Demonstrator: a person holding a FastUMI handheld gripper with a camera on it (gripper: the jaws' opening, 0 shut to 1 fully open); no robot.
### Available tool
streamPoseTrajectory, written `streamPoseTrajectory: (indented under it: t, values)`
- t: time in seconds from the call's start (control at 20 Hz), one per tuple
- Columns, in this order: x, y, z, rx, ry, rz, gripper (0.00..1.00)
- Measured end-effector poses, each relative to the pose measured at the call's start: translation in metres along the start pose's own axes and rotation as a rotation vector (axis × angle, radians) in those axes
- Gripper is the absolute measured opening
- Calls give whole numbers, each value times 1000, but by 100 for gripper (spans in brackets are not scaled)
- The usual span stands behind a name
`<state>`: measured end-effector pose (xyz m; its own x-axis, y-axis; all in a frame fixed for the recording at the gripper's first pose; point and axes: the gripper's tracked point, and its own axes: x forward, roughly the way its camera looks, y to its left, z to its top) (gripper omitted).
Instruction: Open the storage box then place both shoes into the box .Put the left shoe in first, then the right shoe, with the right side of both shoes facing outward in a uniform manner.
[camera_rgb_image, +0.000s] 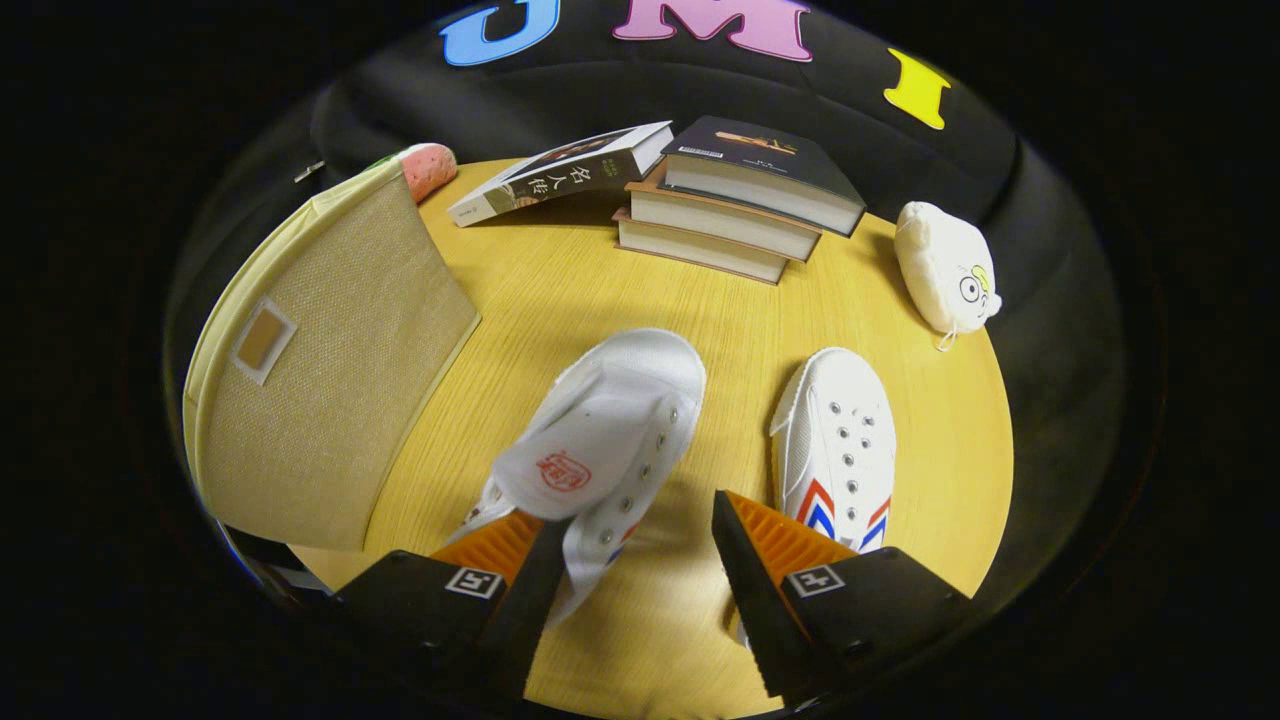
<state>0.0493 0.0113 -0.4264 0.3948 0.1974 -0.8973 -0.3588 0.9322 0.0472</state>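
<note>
Two white canvas shoes lie on the round wooden table (700, 330). One shoe (610, 430), tongue lifted and marked with a red stamp, lies toe away from me; its heel end reaches between my fingers and rests against the left finger (495, 550). The other shoe (840, 450), with red and blue chevrons, lies just beyond the right finger (775, 545). My gripper (630, 510) is open wide, and only one finger touches the shoe. The beige fabric storage box (330, 370) stands to the left of the shoes with its lid down.
A stack of books (735, 210) sits at the far side of the table, with one more book (565, 175) leaning on it. A white plush toy (945, 265) lies at the right rim. A pink plush (428, 168) peeks out behind the box.
</note>
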Motion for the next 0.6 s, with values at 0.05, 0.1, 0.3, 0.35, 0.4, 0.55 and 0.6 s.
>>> streamPoseTrajectory:
  t: [0.05,0.1,0.3,0.35,0.4,0.55,0.6]
  values:
    - [5,4,0,30,14,18,75]
    - [10,6,-2,63,35,23,68]
    - [13,-6,0,168,54,10,27]
    - [14,-5,2,176,45,26,17]
    - [13,-6,1,185,53,39,14]
    - [6,-4,-3,248,83,38,8]
    - [0,-2,-3,254,84,28,7]
